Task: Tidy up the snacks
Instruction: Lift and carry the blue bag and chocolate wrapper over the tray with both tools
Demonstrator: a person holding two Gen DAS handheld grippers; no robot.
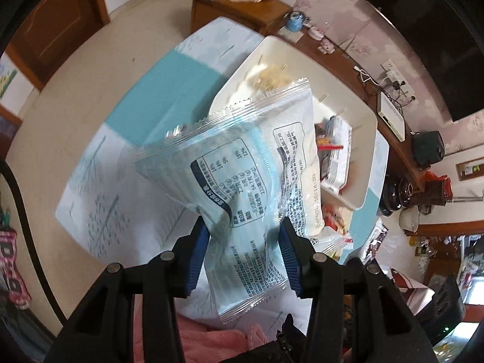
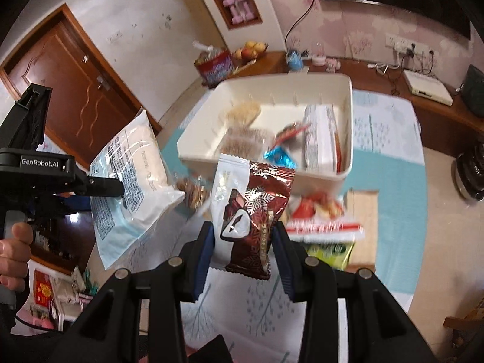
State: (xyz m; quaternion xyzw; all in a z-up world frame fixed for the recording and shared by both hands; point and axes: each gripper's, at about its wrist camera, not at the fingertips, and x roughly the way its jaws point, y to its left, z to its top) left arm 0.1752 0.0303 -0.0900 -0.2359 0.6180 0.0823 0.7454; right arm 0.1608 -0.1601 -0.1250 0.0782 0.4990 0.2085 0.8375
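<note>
The worktop (image 2: 390,181), under a teal and white cloth, is carrying a white bin (image 2: 345,139) that is standing open at its far side; the bin is holding several snacks already, among them a pale round cake (image 2: 243,112), a small blue packet (image 2: 279,157) and a long white box (image 2: 320,139) leaning against its right wall. Loose packets (image 2: 320,211) are lying on the cloth just in front of the bin, one red and white, one green.

The left gripper (image 1: 243,242) is hanging above the cloth, pinching a large clear and pale blue bag (image 1: 242,169) between its blue pads (image 1: 287,251); the bag is sticking up past the fingers, its printed back facing the camera, covering part of the bin's near corner (image 1: 357,199). From the right wrist view the same bag (image 2: 133,181) is showing at the left, with a hand (image 2: 13,257) gripping the handle below it.

The right gripper (image 2: 242,242) is pinching a small brown and white packet (image 2: 251,211) with a snowflake print, holding it upright in the air, just short of the bin's near wall.
</note>
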